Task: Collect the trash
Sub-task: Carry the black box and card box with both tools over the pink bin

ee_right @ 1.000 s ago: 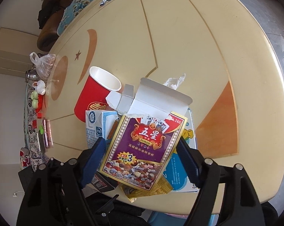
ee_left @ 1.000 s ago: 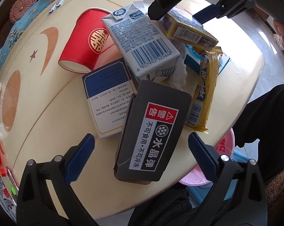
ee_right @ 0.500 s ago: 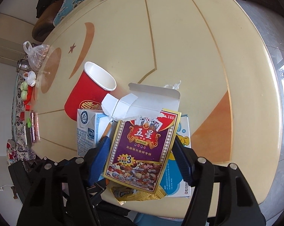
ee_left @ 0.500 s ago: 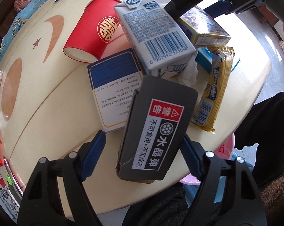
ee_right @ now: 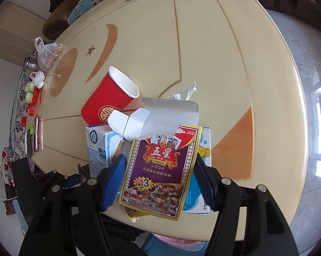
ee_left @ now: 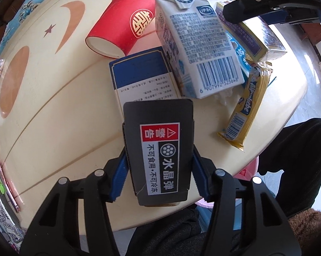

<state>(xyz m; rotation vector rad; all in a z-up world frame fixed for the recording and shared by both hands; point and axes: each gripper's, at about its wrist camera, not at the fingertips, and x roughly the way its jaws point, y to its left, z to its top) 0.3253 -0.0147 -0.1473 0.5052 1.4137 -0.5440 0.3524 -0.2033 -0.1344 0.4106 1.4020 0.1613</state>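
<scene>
Blue-padded fingers [ee_left: 121,176] of the left gripper [ee_left: 159,176] are closing on a black carton [ee_left: 158,149], one pad at each long side and touching or very nearly so; the carton lies flat near the front edge of the cream table [ee_left: 54,117]. Beyond the black carton sits a blue-and-white box [ee_left: 139,79], then a tipped red paper cup [ee_left: 120,29]; a milk carton [ee_left: 198,49] leans beyond and to the right of the black carton, and a yellow wrapper [ee_left: 247,108] lies to its right. From the right wrist, the right gripper [ee_right: 158,179] has its blue fingers [ee_right: 113,181] about halfway open, pressed against both long edges of a purple card box [ee_right: 162,166] with its torn white lid flap raised; it appears held. That box sits above the pile, with the red paper cup beyond it to the left and crumpled tissue [ee_right: 184,91] just behind. A pink bin [ee_left: 249,170] peeks out under the table edge, right of the black carton. To finish this step well, the left pads should settle squarely on the thin side walls, gently, since the empty carton probably crushes, then lift straight up clear of the blue-and-white box.
</scene>
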